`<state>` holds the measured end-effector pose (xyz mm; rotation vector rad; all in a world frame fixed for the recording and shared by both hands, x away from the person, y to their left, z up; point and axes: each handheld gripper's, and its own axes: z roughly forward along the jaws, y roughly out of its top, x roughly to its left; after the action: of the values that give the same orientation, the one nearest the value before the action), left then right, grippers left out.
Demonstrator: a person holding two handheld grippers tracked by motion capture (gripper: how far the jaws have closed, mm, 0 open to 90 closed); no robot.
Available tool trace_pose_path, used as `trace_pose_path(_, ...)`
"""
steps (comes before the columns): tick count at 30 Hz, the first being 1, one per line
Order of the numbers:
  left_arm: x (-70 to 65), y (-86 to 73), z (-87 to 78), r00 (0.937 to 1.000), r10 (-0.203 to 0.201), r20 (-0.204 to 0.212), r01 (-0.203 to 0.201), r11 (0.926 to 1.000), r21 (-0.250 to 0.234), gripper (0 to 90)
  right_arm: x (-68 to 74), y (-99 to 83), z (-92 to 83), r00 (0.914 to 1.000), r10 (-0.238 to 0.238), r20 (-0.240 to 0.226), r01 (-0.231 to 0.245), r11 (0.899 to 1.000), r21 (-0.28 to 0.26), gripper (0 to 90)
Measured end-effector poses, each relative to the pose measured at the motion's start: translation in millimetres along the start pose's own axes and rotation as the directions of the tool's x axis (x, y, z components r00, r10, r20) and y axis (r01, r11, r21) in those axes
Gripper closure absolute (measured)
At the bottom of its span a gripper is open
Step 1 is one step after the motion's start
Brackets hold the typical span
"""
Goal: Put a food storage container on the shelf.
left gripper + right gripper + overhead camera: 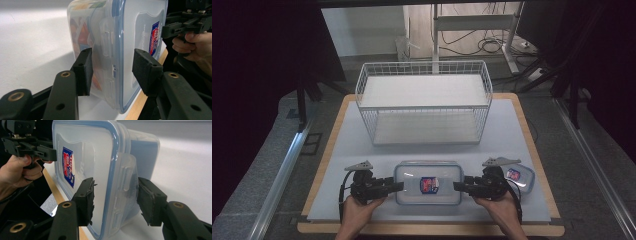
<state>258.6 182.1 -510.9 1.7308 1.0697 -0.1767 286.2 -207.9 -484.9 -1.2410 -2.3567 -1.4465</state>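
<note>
A clear plastic food box (428,183) with a blue-sealed lid and a red-and-blue label lies flat at the front middle of the table. My left gripper (401,186) reaches in at its left end and my right gripper (456,186) at its right end. In the left gripper view the box (112,37) has its clip end between the jaws of the left gripper (111,62): one pad lies at the box's wall, the other stands just off the lid. In the right gripper view the right gripper (115,190) straddles the opposite clip of the box (100,157), with a thin gap at the lid-side pad.
A white wire basket (424,75) with two shelves stands at the back middle of the pale mat (357,150). A smaller lidded box (523,176) sits just behind my right gripper. The table's wooden front edge (427,230) runs close below both hands.
</note>
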Motion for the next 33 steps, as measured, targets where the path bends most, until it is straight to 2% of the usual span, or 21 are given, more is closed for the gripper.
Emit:
trace_pose_path(3, -0.3, 1.1, 0.0, 1.0, -0.003, -0.002, 0.003, 1.0, -0.002, 51.9, -1.1, 0.7, 0.7, 1.0, 0.008, -0.002, -0.008, 1.0, -0.003, 49.5)
trace_pose_path(10, -10.3, 18.8, -8.1, 0.9988, 0.047, -0.014, -0.048, 0.9983, -0.034, 51.8, 4.2, 15.9, -8.3, 0.9999, -0.015, -0.004, 0.015, 0.999, -0.047, 49.5)
trace_pose_path(17, -15.0, 32.3, -16.3, 0.9976, 0.065, -0.023, -0.067, 0.9966, -0.049, 51.7, 9.6, 30.3, -12.1, 0.9993, -0.036, -0.003, 0.036, 0.998, -0.06, 49.5)
trace_pose_path(18, -17.1, 38.3, -19.7, 0.9967, 0.076, -0.027, -0.078, 0.9954, -0.056, 51.7, 12.2, 37.3, -13.9, 0.9987, -0.051, -0.001, 0.051, 0.996, -0.069, 49.5)
trace_pose_path(20, -18.8, 42.7, -21.8, 0.9961, 0.082, -0.031, -0.084, 0.9946, -0.06, 51.7, 13.1, 39.8, -14.6, 0.9986, -0.053, -0.001, 0.053, 0.996, -0.072, 49.5)
trace_pose_path(23, -23.1, 53.4, -26.2, 0.9952, 0.091, -0.037, -0.094, 0.9933, -0.067, 51.7, 17.0, 54.1, -19.8, 0.9978, -0.067, -0.002, 0.066, 0.994, -0.088, 49.5)
trace_pose_path(24, -26.1, 61.6, -29.1, 0.9943, 0.099, -0.041, -0.101, 0.9922, -0.073, 51.7, 18.0, 58.9, -21.5, 0.9974, -0.072, -0.002, 0.072, 0.993, -0.093, 49.5)
trace_pose_path(27, -28.3, 69.9, -31.6, 0.9935, 0.104, -0.045, -0.108, 0.991, -0.079, 51.6, 19.0, 65.8, -23.6, 0.997, -0.078, -0.001, 0.077, 0.992, -0.101, 49.5)
trace_pose_path(30, -31.9, 86.6, -37.2, 0.9914, 0.119, -0.053, -0.124, 0.9883, -0.089, 51.6, 21.2, 81.7, -28.0, 0.9968, -0.079, -0.004, 0.078, 0.99, -0.114, 49.5)
trace_pose_path(31, -31.9, 86.6, -37.2, 0.9914, 0.119, -0.053, -0.124, 0.9883, -0.089, 51.6, 21.2, 81.7, -28.0, 0.9968, -0.079, -0.004, 0.078, 0.99, -0.114, 49.5)
trace_pose_path(32, -34.1, 95.1, -39.9, 0.9909, 0.122, -0.056, -0.127, 0.9869, -0.099, 51.5, 22.2, 90.2, -30.2, 0.9963, -0.086, -0.005, 0.084, 0.988, -0.127, 49.5)
trace_pose_path(33, -34.1, 95.1, -39.9, 0.9909, 0.122, -0.056, -0.127, 0.9869, -0.099, 51.5, 22.5, 93.0, -30.9, 0.9962, -0.087, -0.006, 0.085, 0.988, -0.131, 49.6)
